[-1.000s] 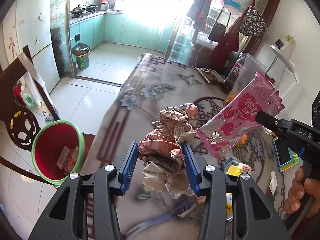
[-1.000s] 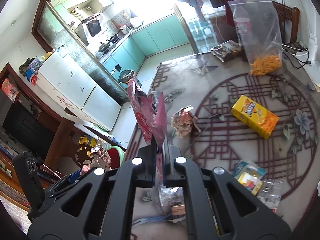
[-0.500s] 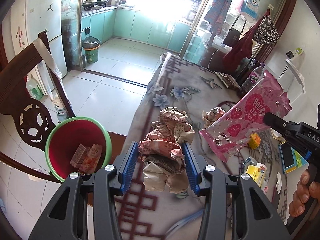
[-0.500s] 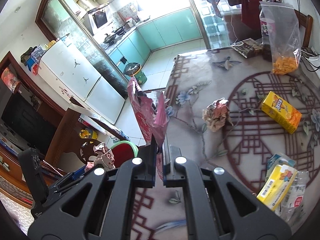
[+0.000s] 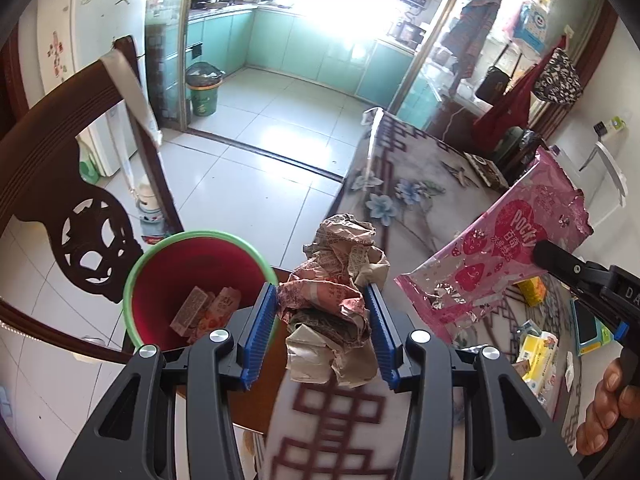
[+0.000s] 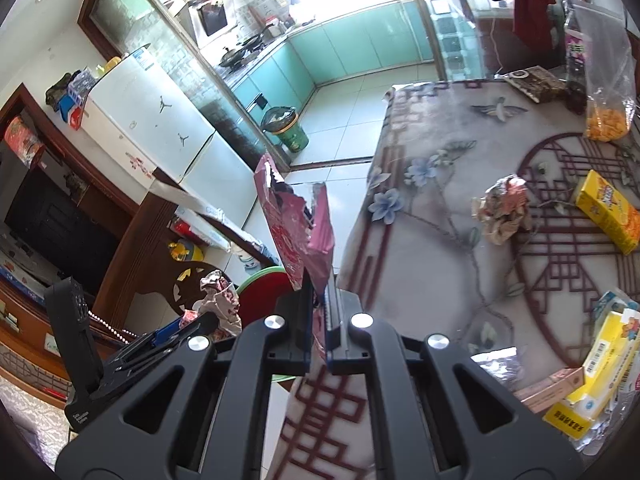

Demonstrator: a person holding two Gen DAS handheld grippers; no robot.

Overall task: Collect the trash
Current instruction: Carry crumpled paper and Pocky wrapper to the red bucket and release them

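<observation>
My left gripper [image 5: 323,312] is shut on a crumpled wad of printed paper [image 5: 334,300], held over the table's near-left edge. Just left of it stands a red bin with a green rim [image 5: 168,276] on the floor, with small cartons inside. My right gripper [image 6: 318,300] is shut on a torn pink Pocky wrapper [image 6: 296,224], which sticks up from the jaws; the same wrapper [image 5: 500,256] hangs to the right in the left wrist view. The red bin [image 6: 264,292] shows partly behind the wrapper. Another crumpled paper wad [image 6: 504,212] lies on the table.
A carved wooden chair [image 5: 80,208] stands beside the bin. On the patterned tablecloth [image 6: 432,240] lie a yellow box [image 6: 608,212], several cartons and packets [image 6: 592,376] at the right edge, and a clear bag of orange snacks [image 6: 604,80]. A green bin [image 5: 204,92] stands by the kitchen doorway.
Both grippers have travelled left off the table's middle towards the red bin, each keeping its load. The bin now lies nearer the left gripper's fingers.
</observation>
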